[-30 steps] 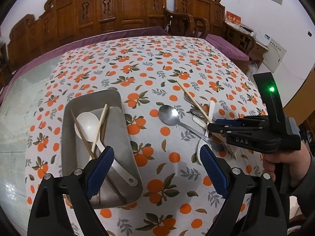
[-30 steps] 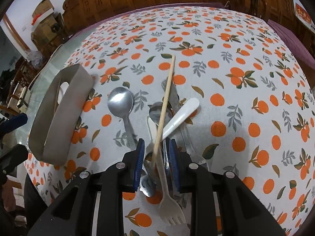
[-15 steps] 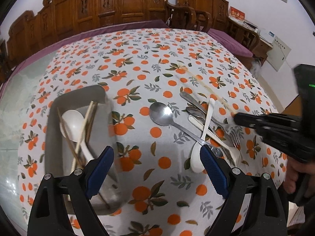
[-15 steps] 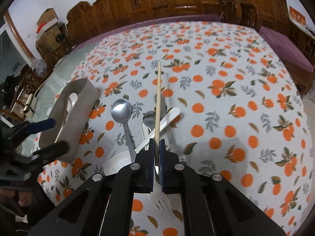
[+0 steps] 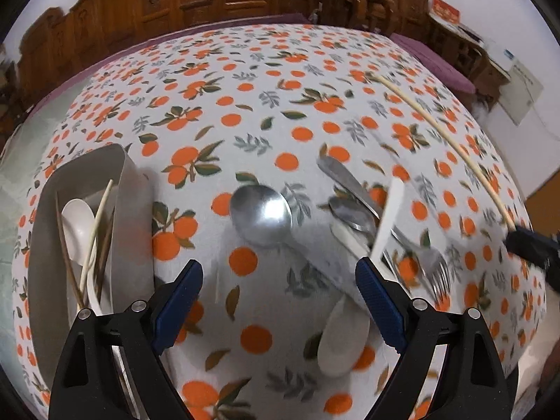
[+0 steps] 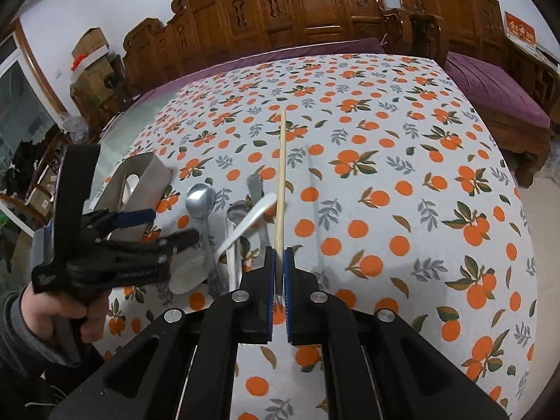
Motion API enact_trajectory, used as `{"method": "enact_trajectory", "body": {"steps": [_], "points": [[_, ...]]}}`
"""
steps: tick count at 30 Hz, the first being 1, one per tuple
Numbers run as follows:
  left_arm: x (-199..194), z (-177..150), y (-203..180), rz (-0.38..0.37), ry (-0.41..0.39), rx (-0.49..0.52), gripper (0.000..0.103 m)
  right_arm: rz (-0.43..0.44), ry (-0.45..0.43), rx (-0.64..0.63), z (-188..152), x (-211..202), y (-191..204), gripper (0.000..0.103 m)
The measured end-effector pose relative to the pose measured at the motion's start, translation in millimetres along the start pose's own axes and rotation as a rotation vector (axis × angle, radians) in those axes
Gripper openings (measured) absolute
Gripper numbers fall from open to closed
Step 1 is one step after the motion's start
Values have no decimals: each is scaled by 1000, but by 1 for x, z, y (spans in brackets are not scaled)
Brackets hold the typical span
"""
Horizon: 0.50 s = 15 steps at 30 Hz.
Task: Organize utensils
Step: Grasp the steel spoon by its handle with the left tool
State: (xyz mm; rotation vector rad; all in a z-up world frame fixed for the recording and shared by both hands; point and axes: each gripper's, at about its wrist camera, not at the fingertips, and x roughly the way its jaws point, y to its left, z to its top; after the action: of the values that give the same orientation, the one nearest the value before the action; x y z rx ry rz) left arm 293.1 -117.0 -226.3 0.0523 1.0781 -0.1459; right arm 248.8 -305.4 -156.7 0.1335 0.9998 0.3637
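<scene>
My right gripper (image 6: 279, 259) is shut on a pale wooden chopstick (image 6: 281, 175), held above the table and pointing away from me; the same chopstick (image 5: 444, 140) crosses the right of the left wrist view. My left gripper (image 5: 280, 280) hangs open over a steel spoon (image 5: 261, 215), nothing between its fingers. Right of that spoon lie a white plastic spoon (image 5: 350, 332), steel cutlery (image 5: 350, 189) and a fork (image 5: 434, 266) in a loose pile. A grey metal tray (image 5: 45, 280) at the left holds a white spoon (image 5: 78, 224) and chopsticks (image 5: 94, 234).
The table wears a white cloth with an orange-fruit print (image 6: 402, 189). Carved wooden chairs (image 6: 315, 7) line the far side, and a purple bench (image 6: 497, 94) stands at the right. A person's hand (image 6: 52, 315) holds the left gripper (image 6: 140, 227) at the left edge.
My right gripper closed on the chopstick and lifted it off the pile. My left gripper moved right and down, from over the tray to above the steel spoon.
</scene>
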Motion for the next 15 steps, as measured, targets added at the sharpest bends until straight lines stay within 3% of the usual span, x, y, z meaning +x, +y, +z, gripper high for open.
{"method": "enact_trajectory", "body": {"steps": [5,13,15], "points": [[16,6,1,17,24,-43,83,5,3,5,-4,1,-2,6],[28,5,-6,31,56,-39,59,3,5,13,-9,0,0,6],[27,4,-4,20,48,-37,44,0,5,10,-10,-2,2,6]]}}
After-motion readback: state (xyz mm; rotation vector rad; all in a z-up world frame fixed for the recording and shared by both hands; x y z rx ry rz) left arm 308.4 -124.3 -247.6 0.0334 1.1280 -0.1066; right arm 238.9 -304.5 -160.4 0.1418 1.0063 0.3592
